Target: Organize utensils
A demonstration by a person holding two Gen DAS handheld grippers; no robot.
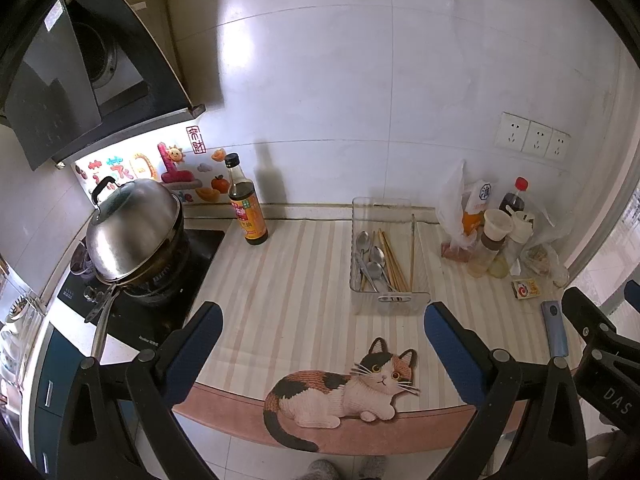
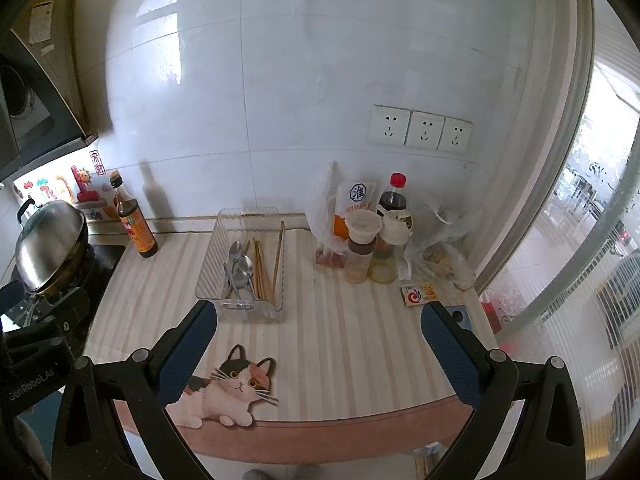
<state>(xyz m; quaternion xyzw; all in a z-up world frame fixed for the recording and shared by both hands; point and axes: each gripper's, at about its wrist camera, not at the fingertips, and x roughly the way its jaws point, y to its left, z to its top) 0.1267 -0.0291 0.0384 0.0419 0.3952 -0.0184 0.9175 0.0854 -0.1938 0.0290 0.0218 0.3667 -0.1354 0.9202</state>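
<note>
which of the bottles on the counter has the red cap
The dark cola-style bottle at the back of the cluster by the wall sockets. The tall sauce bottle near the stove has a black cap, and the two jars in front have pale lids.

clear plastic bin (image 1: 390,302), metal spoons (image 1: 370,254) left, wooden chopsticks (image 1: 390,258) beside, lying lengthwise

clear plastic tray (image 1: 404,304); shiny metal spoons (image 1: 370,254)
</note>
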